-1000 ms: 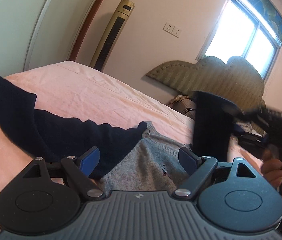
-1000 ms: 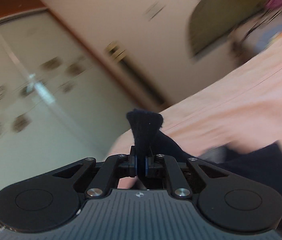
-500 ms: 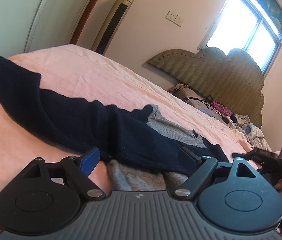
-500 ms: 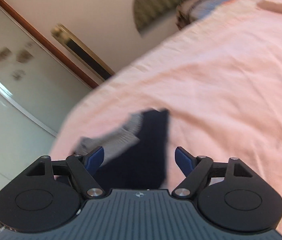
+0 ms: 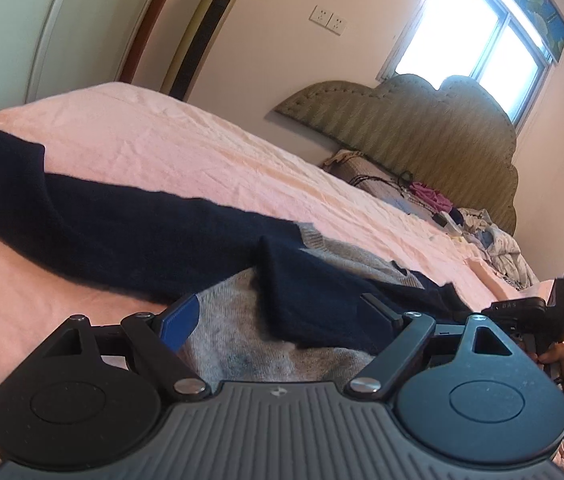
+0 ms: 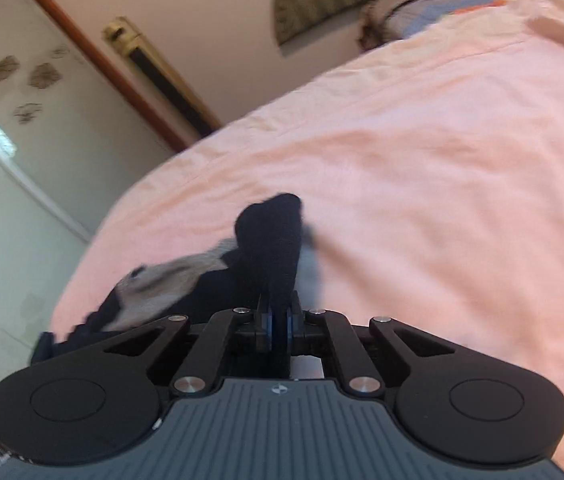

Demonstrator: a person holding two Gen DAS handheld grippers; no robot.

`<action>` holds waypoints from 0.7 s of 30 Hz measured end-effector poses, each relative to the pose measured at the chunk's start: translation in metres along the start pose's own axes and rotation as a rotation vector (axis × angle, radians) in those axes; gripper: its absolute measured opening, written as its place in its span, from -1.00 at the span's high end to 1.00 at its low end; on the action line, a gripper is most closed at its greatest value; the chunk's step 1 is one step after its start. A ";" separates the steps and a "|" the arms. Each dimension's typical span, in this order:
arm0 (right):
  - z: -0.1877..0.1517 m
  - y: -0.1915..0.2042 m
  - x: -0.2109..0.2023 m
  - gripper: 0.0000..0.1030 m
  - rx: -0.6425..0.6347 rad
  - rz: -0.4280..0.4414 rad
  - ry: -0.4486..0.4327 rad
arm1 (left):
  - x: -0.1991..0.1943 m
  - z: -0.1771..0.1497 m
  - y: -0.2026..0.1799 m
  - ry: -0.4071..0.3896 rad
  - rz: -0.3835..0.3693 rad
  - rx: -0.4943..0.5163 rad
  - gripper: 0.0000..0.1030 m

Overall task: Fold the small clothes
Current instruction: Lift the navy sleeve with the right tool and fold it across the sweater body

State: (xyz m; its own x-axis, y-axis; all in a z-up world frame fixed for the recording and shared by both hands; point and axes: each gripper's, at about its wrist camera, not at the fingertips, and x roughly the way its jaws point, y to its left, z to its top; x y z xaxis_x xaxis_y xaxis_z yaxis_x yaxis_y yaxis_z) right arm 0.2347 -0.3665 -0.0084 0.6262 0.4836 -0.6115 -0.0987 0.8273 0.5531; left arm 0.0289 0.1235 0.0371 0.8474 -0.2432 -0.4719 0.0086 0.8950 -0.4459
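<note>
Pink bed [image 5: 170, 148], bright window [image 5: 478, 36]

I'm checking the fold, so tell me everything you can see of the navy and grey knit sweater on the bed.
The navy and grey knit sweater lies on the pink bedsheet: soft wool-like knit, grey body, navy sleeves folded across it. The right hand-held gripper is shut on a navy fold, lifting it. The left hand-held gripper hovers open over the grey part.
</note>
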 end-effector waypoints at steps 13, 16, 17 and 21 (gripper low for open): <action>-0.037 0.030 -0.014 -0.14 -0.003 0.170 0.054 | 0.007 0.001 -0.007 -0.011 0.045 -0.009 -0.68; -0.045 0.016 -0.008 0.21 -0.036 0.105 0.038 | -0.002 0.007 0.018 -0.040 0.130 -0.086 -0.68; -0.044 0.006 -0.010 0.53 0.012 0.099 0.038 | -0.007 0.009 0.030 -0.055 0.160 -0.118 -0.68; -0.050 0.002 -0.021 0.70 0.030 0.053 0.028 | -0.025 0.022 0.082 -0.143 0.305 -0.285 -0.68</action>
State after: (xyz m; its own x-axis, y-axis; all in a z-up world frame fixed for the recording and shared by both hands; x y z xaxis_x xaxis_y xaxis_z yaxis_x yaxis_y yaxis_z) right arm 0.1821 -0.3611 -0.0228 0.5986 0.5346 -0.5965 -0.1074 0.7915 0.6016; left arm 0.0199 0.2109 0.0289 0.8538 0.0879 -0.5132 -0.3828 0.7740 -0.5043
